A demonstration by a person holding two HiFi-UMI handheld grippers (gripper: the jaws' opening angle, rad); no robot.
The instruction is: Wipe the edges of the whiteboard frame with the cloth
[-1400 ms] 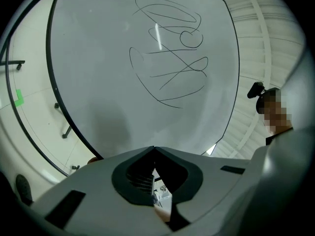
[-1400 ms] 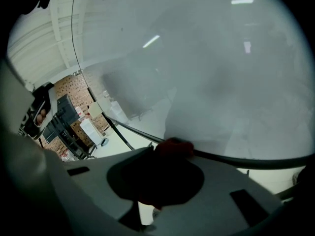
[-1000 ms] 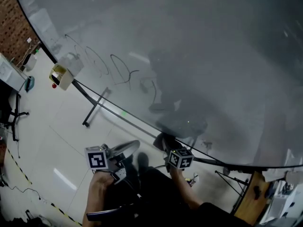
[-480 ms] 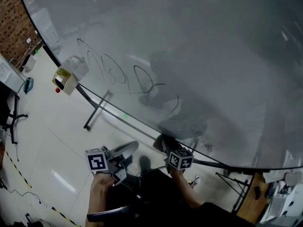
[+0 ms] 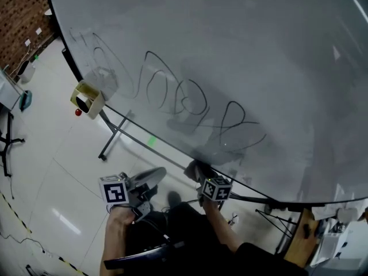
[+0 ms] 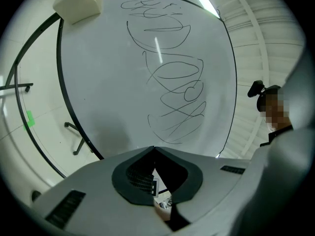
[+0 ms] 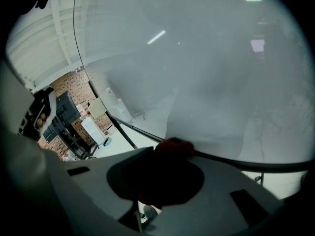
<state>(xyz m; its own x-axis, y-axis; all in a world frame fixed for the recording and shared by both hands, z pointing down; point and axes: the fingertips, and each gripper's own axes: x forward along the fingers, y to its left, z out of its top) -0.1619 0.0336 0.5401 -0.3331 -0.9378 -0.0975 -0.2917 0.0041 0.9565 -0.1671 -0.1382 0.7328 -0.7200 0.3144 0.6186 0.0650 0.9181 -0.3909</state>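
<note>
At the far left a pale box [image 5: 87, 98] is hung on the dark frame [image 7: 236, 162] of the whiteboard [image 5: 230, 50], and looping black scribbles [image 5: 190, 99] are spread across the board's lower part. Lower down, the left claw [image 6: 154, 149] is held off the board, out over the floor; its jaws are pressed together at the tips with nothing caught between them. To its right the cloth [image 7: 173, 146] is seen bunched into a dark wad (a reddish tinge shows along its top in the right gripper view), and it is pressed against the frame's bottom edge, touching the rail. It is pinched by the right claw [image 7: 162, 156], whose jaws are filled by the wad so that little of the gap between them is left visible.
</note>
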